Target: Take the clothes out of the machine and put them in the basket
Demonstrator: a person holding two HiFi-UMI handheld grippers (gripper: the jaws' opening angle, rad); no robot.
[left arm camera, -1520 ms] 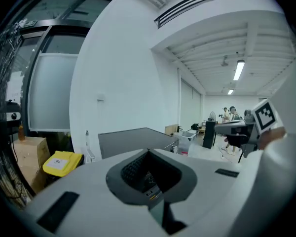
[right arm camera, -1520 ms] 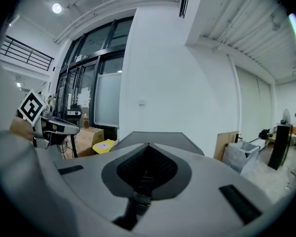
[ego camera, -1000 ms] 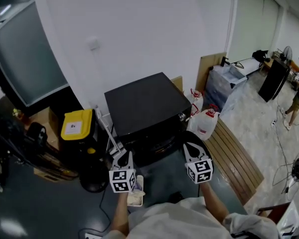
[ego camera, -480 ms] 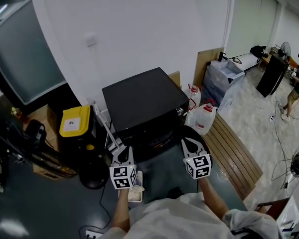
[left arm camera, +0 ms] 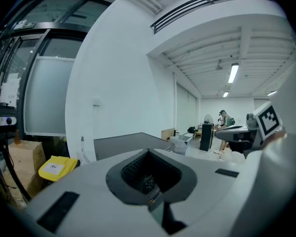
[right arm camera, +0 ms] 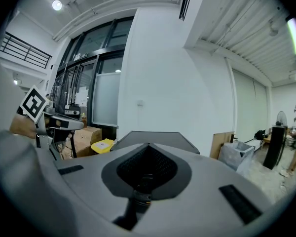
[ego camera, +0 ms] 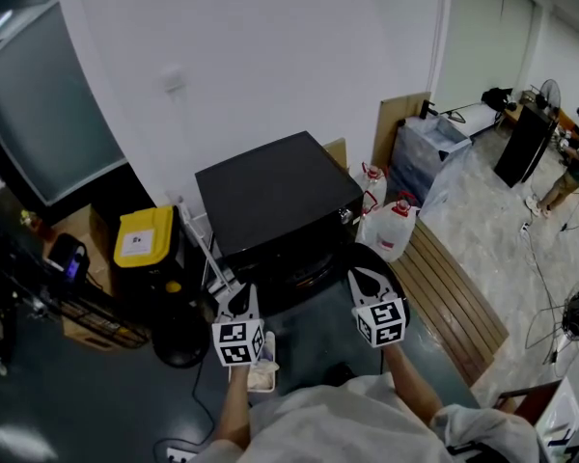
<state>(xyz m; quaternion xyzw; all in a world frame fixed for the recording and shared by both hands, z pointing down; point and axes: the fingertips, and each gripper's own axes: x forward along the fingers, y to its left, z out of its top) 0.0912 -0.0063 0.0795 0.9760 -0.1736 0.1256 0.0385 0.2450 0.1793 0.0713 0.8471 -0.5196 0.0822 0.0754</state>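
Note:
The black box-shaped machine point(ego camera: 275, 196) stands against the white wall; its top is flat and bare, and no clothes show. My left gripper point(ego camera: 239, 300) and right gripper point(ego camera: 366, 280) hover side by side just in front of its dark front face, both pointing at it. Both are shut with nothing between the jaws. Past the closed left gripper point(left arm camera: 149, 168), the machine top point(left arm camera: 122, 143) shows in the left gripper view. The right gripper view shows the closed right gripper point(right arm camera: 147, 157) before the machine top point(right arm camera: 157, 136). I see no basket that I can tell.
A black bin with a yellow lid point(ego camera: 147, 239) stands left of the machine. Water jugs point(ego camera: 392, 231), a wooden slatted bench point(ego camera: 455, 299) and a plastic-wrapped box point(ego camera: 427, 157) lie to its right. A person point(ego camera: 569, 167) stands far right. Cardboard boxes point(right arm camera: 84, 135) sit at left.
Both grippers hold the same place before the machine. Only the head view has shifted a little.

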